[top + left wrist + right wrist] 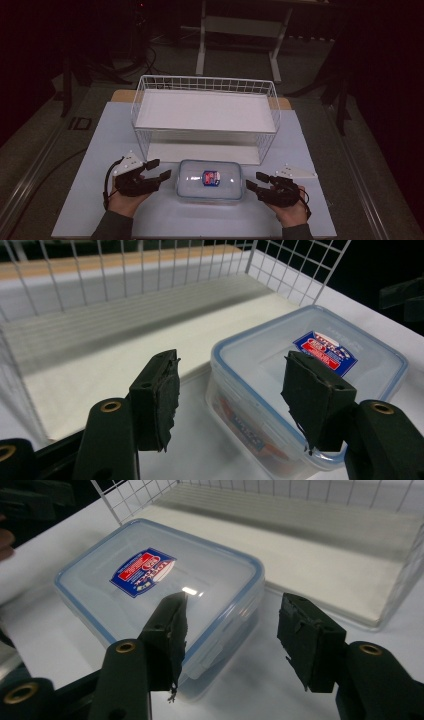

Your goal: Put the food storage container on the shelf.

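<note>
High view, lower centre: left gripper (159, 169) and right gripper (253, 181) sit either side of a clear plastic food container (210, 180) w/ blue-edged lid and a red/blue label (211, 177), all on the white table (90, 200). Both sets of jaws stand apart, nothing between the pads, neither touching the box. Left gripper view: jaws spread wide, container at right-centre of frame, its near corner just past the right-hand jaw; left gripper (235, 400) aims more at the gap btw box and wire basket (60, 270) than at the box itself. Right gripper view: right gripper (232, 640) has the container at left-centre, one jaw in front of the lid's corner, side latch (212, 655) low in frame. Container's long axis runs left–right across the picture, so each gripper faces one short end; both look about equally near. White wire basket (205, 115) w/ white liner lies just behind the box, upper centre. Likely next: close in from both ends, then lift twd basket; that's a guess.
</note>
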Demonstrator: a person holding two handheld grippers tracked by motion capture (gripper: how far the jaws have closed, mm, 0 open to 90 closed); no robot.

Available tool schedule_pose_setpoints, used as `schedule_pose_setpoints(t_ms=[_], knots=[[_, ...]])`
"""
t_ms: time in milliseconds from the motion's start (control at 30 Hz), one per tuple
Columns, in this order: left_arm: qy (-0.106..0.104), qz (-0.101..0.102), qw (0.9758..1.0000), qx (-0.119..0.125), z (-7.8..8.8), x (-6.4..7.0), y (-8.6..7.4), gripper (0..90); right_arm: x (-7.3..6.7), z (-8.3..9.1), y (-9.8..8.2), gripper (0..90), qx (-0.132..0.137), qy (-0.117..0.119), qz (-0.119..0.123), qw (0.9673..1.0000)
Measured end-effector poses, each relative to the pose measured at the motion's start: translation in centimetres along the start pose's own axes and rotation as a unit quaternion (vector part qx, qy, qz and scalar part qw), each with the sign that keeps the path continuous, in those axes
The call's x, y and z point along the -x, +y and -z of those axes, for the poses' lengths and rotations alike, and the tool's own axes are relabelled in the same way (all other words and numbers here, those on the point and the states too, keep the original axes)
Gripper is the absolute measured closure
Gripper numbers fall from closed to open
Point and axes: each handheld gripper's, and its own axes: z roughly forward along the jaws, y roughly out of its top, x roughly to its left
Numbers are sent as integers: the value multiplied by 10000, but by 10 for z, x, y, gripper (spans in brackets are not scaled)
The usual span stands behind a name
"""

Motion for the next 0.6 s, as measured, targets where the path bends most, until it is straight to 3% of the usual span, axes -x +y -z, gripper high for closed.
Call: schedule_pose_setpoints(t_ms=[267, 400, 600], knots=[[-225, 84, 9985, -484, -22, 6, -3, 379, 7, -17, -2, 422, -196, 318, -573, 9977], [-302, 138, 9970, -701, -31, 8, -4, 369, 7, -26, -4, 403, -372, 364, -623, 9967], [-525, 487, 9935, -881, -38, 3, -8, 359, 9, -36, -8, 378, -563, 466, -744, 9945]])
